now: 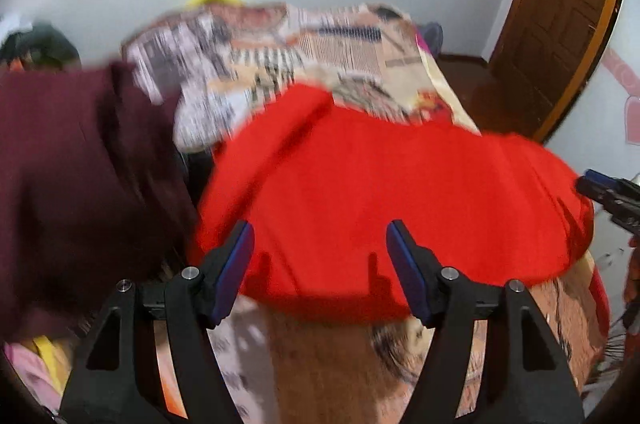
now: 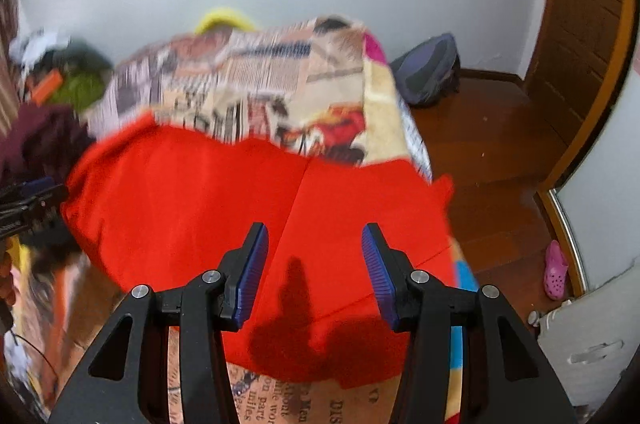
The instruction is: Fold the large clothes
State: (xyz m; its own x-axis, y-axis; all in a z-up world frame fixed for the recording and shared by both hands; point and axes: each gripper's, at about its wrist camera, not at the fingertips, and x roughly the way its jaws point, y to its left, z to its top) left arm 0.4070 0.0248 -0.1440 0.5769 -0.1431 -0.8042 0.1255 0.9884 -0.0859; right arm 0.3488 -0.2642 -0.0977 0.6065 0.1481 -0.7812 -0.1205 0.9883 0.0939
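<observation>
- Left wrist view: your left gripper [image 1: 320,272] hangs over the near edge of the red garment [image 1: 380,192], fingers spread wide and holding nothing.
- The garment lies flat across the bed's printed blanket [image 1: 280,64], reaching almost to the bed's right edge, where your right gripper [image 1: 612,196] shows; a strip of bare blanket lies between its hem and you.
- A maroon garment [image 1: 68,160] crowds the bed's left edge, just beside the red one.
- Right wrist view: your right gripper [image 2: 316,272] hovers above the red garment [image 2: 224,192], fingers apart, gripping nothing.
- Off the bed's right edge, wooden floor [image 2: 492,160] runs to a door [image 2: 580,4]; a grey bag [image 2: 432,68] and a pink shoe [image 2: 556,270] lie there.
- The blanket [image 2: 260,80] carries newspaper-style print; near the bed's front edge, the lettering is too blurred to read.
</observation>
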